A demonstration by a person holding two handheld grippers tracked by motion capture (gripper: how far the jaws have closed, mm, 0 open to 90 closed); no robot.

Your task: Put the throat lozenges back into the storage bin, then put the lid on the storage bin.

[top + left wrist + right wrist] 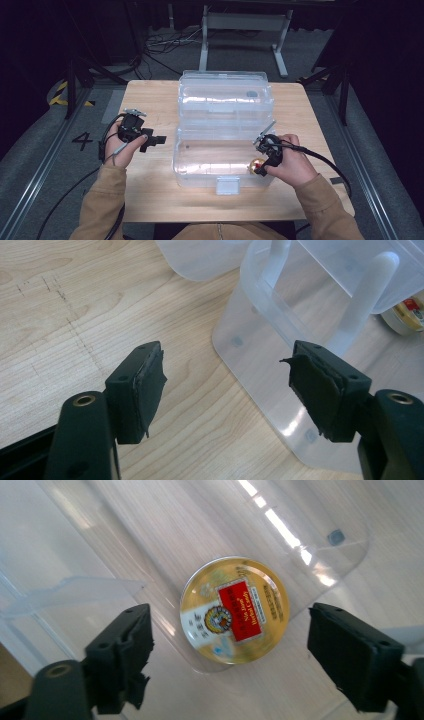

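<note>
My right jaws stand wide apart, holding nothing, and the round gold candy tin with the red label (pixel 234 610) lies flat straight ahead of them, centred in the gap between the two pads. It rests on the floor of the clear plastic storage box (pixel 200 172), in the box's front right corner, close to the table's near edge. Being round, it has no long axis to line up with; I judge any closing direction across its rim would serve, provided the box wall leaves room. The right gripper (pixel 264 159) hangs just over that corner, so it is the nearer one by far. The left gripper (pixel 150 141) waits outside the box's left wall over the light wooden table (pixel 150 195), its jaws also spread wide and empty.
</note>
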